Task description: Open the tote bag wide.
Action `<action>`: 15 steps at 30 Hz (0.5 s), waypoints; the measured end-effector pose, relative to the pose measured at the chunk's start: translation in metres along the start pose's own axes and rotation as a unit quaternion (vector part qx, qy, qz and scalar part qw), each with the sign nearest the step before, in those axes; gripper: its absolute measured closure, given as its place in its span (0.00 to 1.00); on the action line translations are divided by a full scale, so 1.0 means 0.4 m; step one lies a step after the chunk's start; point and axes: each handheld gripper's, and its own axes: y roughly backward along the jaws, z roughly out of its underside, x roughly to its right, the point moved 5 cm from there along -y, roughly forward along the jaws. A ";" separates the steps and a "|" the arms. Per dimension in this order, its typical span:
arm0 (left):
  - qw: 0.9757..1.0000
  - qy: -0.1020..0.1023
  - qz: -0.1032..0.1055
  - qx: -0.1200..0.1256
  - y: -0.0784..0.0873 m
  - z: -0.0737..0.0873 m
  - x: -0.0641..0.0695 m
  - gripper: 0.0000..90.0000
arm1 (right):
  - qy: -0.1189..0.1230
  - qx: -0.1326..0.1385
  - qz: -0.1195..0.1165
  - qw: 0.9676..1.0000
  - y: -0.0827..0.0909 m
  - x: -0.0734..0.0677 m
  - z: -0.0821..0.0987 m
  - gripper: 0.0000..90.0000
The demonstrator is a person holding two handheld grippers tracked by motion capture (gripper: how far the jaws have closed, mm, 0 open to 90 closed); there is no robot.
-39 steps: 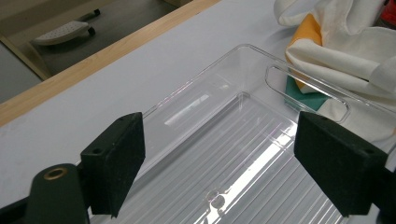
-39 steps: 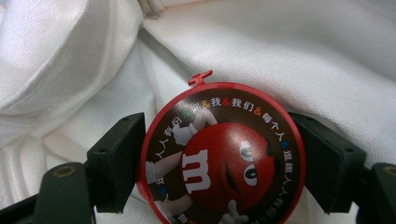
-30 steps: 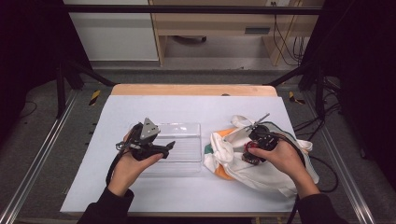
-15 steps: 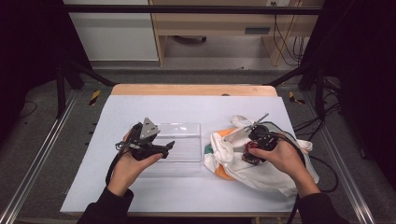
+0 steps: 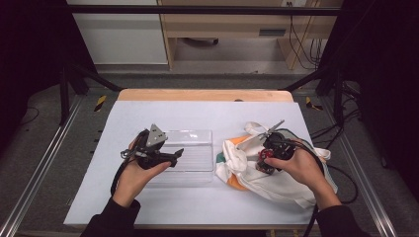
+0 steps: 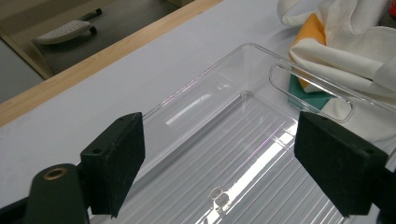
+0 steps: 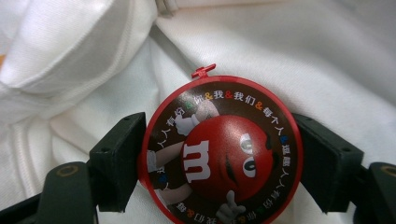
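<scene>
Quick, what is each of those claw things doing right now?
Left gripper: open, empty, above the clear tray.
Right gripper: closed on a round red candy tin, over the white cloth.

Round red candy disc (image 7: 219, 154) with cartoon face, centre frame, white cloth bag (image 7: 327, 60) behind, clear plastic tray (image 5: 190, 155) centre-left.

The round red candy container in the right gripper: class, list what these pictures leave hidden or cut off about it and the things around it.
- Round red candy container: its lower rim is cut off by the bottom edge of the right gripper view; its depth and underside face away.
- The same container in the high view is too small to read, partly hidden by the right gripper.
- White cloth bag: contents hidden by its folds.
- Clear plastic tray: near end cut off in the left gripper view.
</scene>
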 end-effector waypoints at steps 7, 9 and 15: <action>1.000 0.005 -0.003 0.000 0.005 0.005 -0.014 0.18 | 0.018 0.018 0.002 1.000 0.048 -0.009 -0.010 0.27; 1.000 0.009 -0.004 0.000 0.008 0.007 -0.018 0.17 | 0.018 0.023 0.000 1.000 0.065 -0.012 -0.014 0.27; 1.000 0.016 -0.007 0.000 0.009 0.013 -0.032 0.16 | 0.040 0.029 -0.001 0.999 0.104 -0.018 -0.028 0.27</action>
